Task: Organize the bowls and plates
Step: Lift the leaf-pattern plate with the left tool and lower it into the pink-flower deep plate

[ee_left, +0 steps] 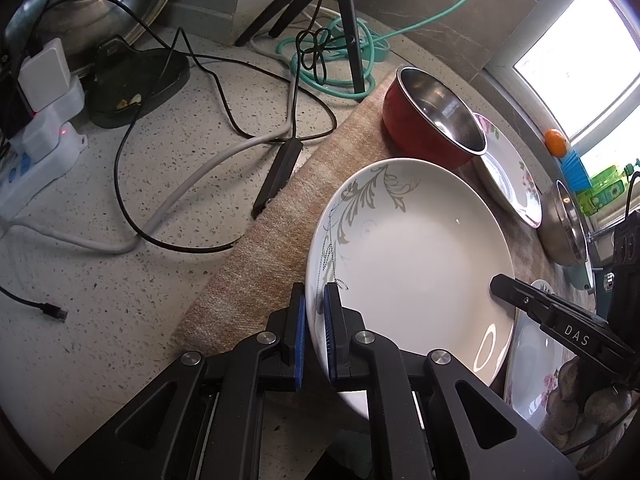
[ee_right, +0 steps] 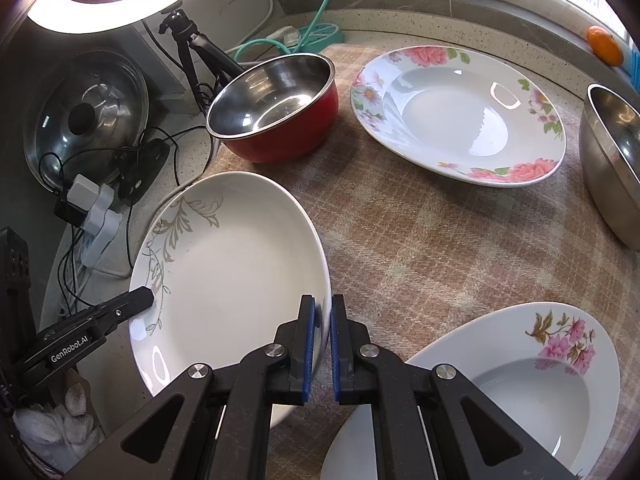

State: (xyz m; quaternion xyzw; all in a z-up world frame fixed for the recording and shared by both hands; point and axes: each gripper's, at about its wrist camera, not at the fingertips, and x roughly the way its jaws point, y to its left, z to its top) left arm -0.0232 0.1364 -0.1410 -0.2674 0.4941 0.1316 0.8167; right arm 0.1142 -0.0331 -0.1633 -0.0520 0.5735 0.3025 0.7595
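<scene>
Speckled worktop (ee_left: 132,272) with plaid cloth (ee_right: 420,240): both grippers, left (ee_left: 315,308) and right (ee_right: 322,320), fingers clamped on opposite rims of the grey-vine plate (ee_right: 240,272), near-left of the red bowl (ee_right: 280,104).

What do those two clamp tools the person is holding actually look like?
Both are matte black. The left gripper and right gripper have angular linkage arms joined by round silver pins, and slim jaws lined with ribbed blue pads. White lettering on their sides reads "GenRobot.AI" and "DAS". Light knitted gloves cover the hands.
</scene>
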